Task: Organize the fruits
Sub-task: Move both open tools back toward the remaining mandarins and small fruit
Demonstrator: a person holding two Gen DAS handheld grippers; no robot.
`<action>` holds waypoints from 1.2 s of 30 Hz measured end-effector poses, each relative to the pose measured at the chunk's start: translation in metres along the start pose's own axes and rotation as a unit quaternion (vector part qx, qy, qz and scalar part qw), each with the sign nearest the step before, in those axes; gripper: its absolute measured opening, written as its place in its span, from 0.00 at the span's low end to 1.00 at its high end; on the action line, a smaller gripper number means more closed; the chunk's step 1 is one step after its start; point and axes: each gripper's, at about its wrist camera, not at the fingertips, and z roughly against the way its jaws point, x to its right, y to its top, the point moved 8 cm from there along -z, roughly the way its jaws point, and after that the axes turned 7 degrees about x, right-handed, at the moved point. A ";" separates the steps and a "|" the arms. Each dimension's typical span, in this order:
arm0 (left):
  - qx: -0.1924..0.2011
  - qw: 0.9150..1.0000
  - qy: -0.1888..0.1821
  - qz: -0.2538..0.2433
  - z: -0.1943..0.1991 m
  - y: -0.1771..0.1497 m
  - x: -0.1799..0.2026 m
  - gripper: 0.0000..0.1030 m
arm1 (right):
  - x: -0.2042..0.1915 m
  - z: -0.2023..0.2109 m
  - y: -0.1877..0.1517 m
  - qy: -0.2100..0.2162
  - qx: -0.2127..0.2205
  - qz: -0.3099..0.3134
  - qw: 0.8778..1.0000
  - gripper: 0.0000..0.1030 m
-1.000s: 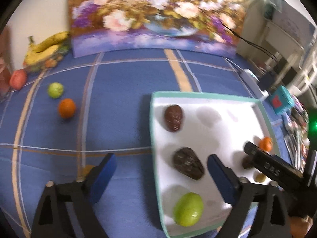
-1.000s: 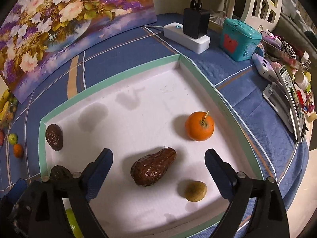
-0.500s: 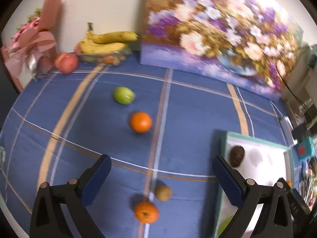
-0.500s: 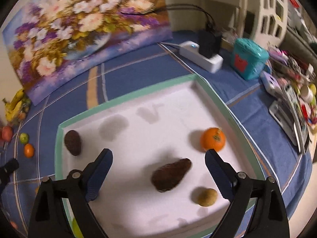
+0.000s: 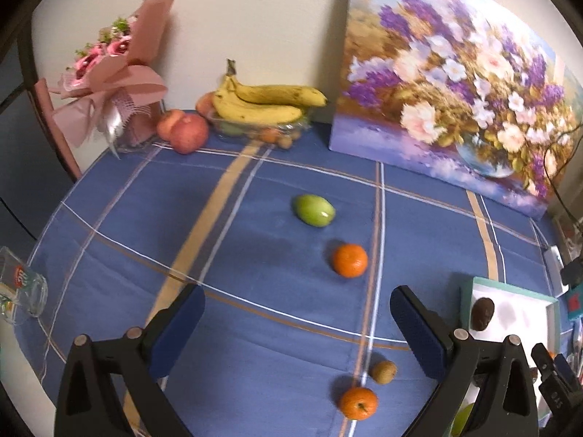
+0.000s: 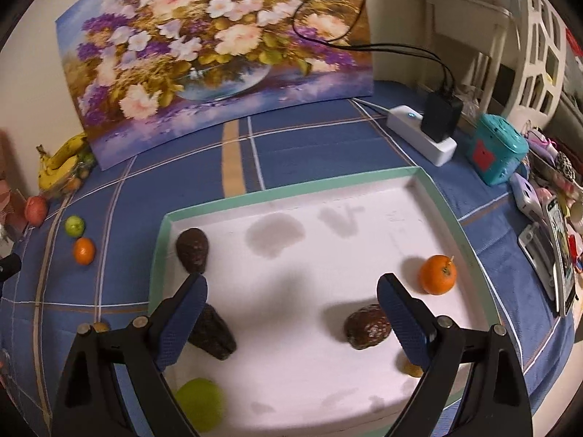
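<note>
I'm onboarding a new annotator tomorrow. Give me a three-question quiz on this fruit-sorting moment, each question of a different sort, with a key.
1. True or false: the left gripper is shut on an orange.
2. Multiple choice: where does the green fruit in the left wrist view lie? A) in the white tray B) on the blue tablecloth C) on the bananas
3. Fill in: in the right wrist view, the orange in the white tray lies near the tray's ___ edge.

Key: 1 false, both the left gripper and the right gripper are open and empty; 2 B, on the blue tablecloth; 3 right.
</note>
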 end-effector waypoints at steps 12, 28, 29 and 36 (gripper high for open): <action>0.028 0.997 -0.011 0.065 0.024 0.018 -0.051 1.00 | -0.073 0.018 0.006 0.059 0.014 0.050 0.997 0.92; 0.009 0.995 -0.013 0.095 0.016 0.003 -0.078 1.00 | -0.170 0.000 -0.036 0.130 -0.041 0.123 0.983 0.92; 0.005 0.995 -0.012 0.096 0.014 0.001 -0.079 1.00 | -0.174 -0.003 -0.040 0.134 -0.047 0.126 0.982 0.92; -0.092 0.991 0.004 0.101 -0.043 -0.043 -0.076 1.00 | -0.188 -0.027 -0.065 0.141 -0.088 0.137 0.977 0.90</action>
